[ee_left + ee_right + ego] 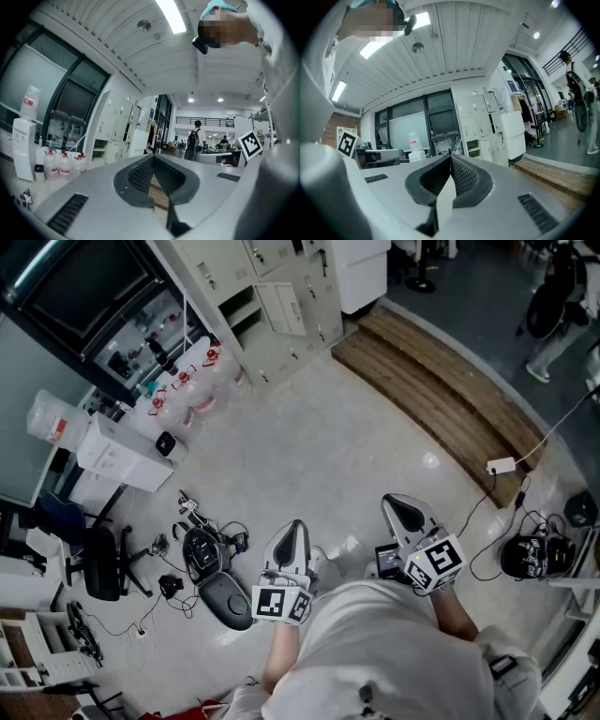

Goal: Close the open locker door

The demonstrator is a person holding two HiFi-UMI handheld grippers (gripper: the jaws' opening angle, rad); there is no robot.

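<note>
**A:** Grippers first, quick.

**B:** The left gripper (294,531) is in the person's left hand and points out across the floor (328,437). Its jaws are closed tip to tip, with nothing between them. The right gripper (401,506) is the same: jaws together and empty. The two are side by side, close in front of the person's body.

**A:** Where is the target?

**B:** The locker door (282,307) is on the grey locker bank (309,277) at the far side of the room. It looks swung out from the bank, and there is an open shelved compartment just to its left. It is well apart from both grippers, and neither one touches it.

**A:** Does it show in the gripper views?

**B:** Yes. The bank shows beyond the closed jaws in both, small and far off. It sits left of centre in the left gripper view and right of centre in the right one.

**A:** What else is around?

**B:** There are water jugs (192,385) in a row beside the bank. A wooden step (441,399) runs along the right. A black bag (202,555) with loose cables lies on the floor to the left of the left gripper. A person with a backpack (193,142) is standing far off.
</note>
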